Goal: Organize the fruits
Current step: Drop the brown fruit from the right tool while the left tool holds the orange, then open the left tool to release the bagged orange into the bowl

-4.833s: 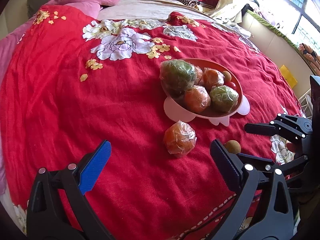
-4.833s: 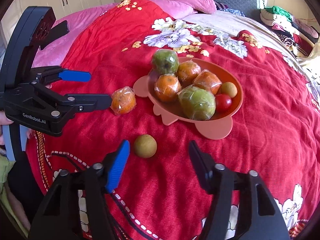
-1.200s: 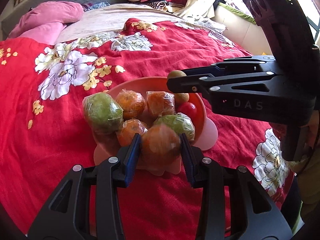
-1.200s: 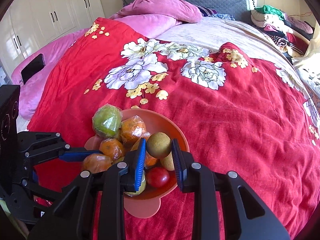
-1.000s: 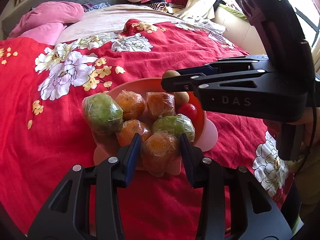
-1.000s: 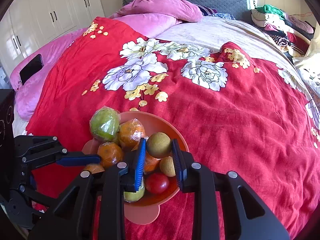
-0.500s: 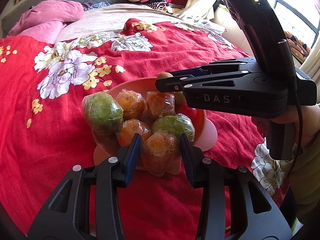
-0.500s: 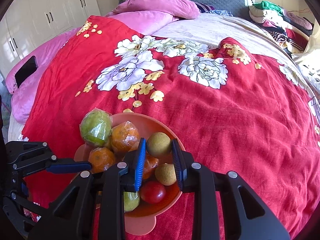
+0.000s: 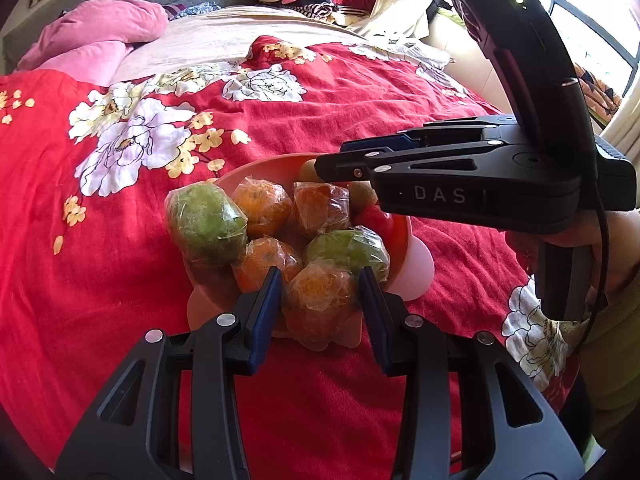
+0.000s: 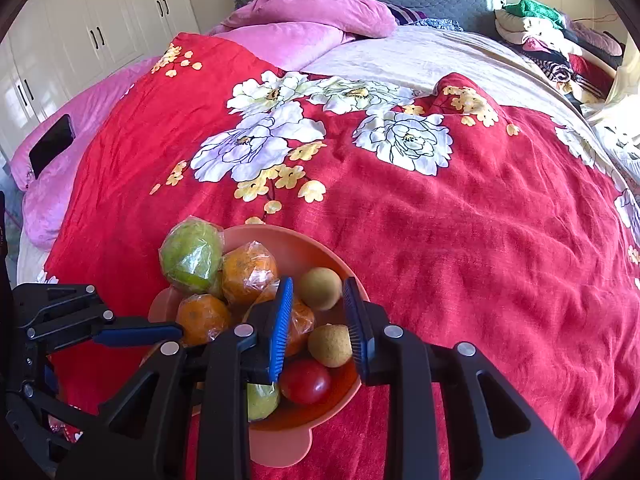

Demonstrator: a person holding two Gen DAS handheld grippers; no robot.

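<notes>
A salmon-pink bowl [image 9: 400, 236] [image 10: 288, 240] on the red floral bedspread holds several plastic-wrapped oranges and green fruits, a red tomato [image 10: 306, 380] and a small brown fruit [image 10: 330, 346]. My left gripper [image 9: 320, 300] is shut on a wrapped orange [image 9: 320, 296] at the bowl's near rim. My right gripper [image 10: 316, 292] hangs over the bowl with its jaws parted; a second small brown fruit [image 10: 320, 288] lies in the bowl between and just past the tips, with gaps on both sides. The right gripper also shows in the left wrist view [image 9: 328, 166].
The bed carries a red floral quilt [image 10: 460, 220], pink pillows [image 10: 312, 12] at the head and a pile of folded clothes [image 10: 540, 28] at the far right. A black phone [image 10: 52, 144] lies on the pink sheet at left. White wardrobes stand beyond.
The right gripper's jaws have parted and the small brown fruit has dropped from them into the bowl. The left gripper still holds the wrapped orange at the bowl's near rim.
</notes>
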